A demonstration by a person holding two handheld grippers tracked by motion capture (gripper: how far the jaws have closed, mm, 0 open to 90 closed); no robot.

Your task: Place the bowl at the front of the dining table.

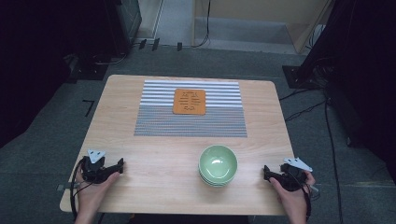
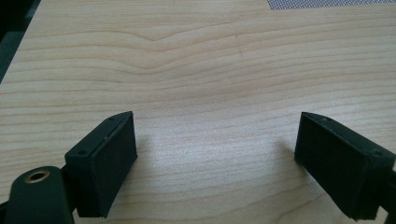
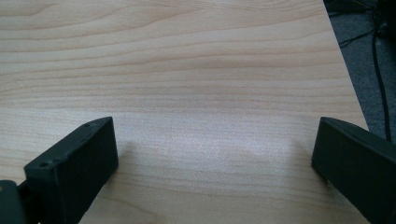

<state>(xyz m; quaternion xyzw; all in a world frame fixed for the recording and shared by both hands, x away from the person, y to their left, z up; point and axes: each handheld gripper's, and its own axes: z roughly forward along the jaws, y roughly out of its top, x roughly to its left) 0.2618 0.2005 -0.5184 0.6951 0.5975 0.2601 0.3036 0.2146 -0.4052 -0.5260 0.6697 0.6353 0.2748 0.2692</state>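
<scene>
Both claws sat wide open w/ nothing held: left claw, right claw. Green bowl stack on counter btwn them, nearer right claw.

No readable text; the orange mat bears only blurred dark marks.

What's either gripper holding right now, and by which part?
Nothing. The left gripper and right gripper both rest open on bare table, apart from the stacked green bowls.
</scene>
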